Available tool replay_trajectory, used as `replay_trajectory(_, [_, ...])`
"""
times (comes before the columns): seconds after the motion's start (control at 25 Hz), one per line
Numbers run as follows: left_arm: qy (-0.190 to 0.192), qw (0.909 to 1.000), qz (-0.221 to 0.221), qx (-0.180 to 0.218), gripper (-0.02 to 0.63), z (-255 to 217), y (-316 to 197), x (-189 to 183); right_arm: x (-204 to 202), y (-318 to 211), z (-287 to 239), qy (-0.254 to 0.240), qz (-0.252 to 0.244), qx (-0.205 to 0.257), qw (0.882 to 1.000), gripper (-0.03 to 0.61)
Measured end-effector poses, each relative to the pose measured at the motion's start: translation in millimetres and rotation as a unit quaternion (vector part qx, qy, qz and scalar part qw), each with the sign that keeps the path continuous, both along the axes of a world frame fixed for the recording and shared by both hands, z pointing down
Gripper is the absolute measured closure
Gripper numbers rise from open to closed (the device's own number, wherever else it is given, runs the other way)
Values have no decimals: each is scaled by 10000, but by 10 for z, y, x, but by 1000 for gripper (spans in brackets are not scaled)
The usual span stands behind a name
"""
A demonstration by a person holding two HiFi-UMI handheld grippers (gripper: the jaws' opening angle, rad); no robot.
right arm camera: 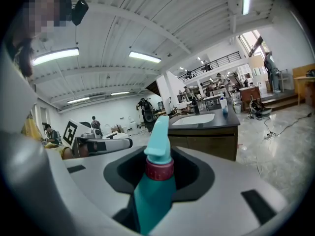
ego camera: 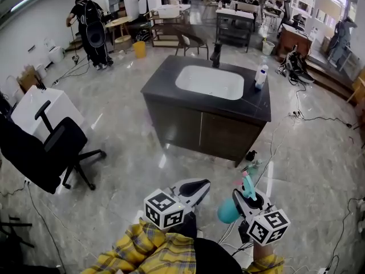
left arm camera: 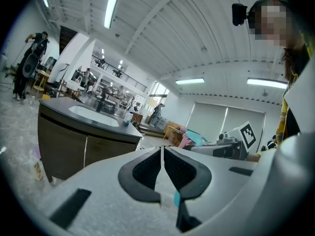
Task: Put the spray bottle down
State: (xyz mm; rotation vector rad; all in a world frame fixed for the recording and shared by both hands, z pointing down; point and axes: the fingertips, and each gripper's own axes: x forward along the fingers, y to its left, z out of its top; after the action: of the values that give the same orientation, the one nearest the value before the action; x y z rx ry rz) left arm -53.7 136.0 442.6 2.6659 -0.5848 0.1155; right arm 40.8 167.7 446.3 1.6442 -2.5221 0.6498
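Observation:
My right gripper (ego camera: 246, 194) is shut on a teal spray bottle (right arm camera: 155, 191) with a red collar and a teal trigger head; in the head view the spray bottle (ego camera: 230, 209) hangs low, near my body, over the floor. Beside it, to the left, my left gripper (ego camera: 195, 188) is shut with nothing between its black pads (left arm camera: 181, 169). Both point toward a dark vanity counter (ego camera: 165, 84) with a white sink (ego camera: 209, 82), still some way ahead. In the right gripper view the counter (right arm camera: 224, 123) shows beyond the bottle's head.
A white bottle (ego camera: 261, 77) stands on the counter's right end and a black tap (ego camera: 216, 54) behind the sink. A black office chair (ego camera: 48, 150) is at the left. Cables (ego camera: 311, 119) trail over the marble floor at the right. A person (ego camera: 91, 32) stands far back.

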Motion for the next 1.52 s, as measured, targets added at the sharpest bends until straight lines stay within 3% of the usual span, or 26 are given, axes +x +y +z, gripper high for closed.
replay_trajectory(1.0, [1, 9993, 374, -71, 594, 59, -1367, 392, 269, -1342, 26, 182, 194, -101, 9996, 440])
replay_trajectory(1.52, [20, 9988, 455, -206, 594, 131, -2128, 368, 258, -2101, 94, 175, 288, -242, 9991, 440])
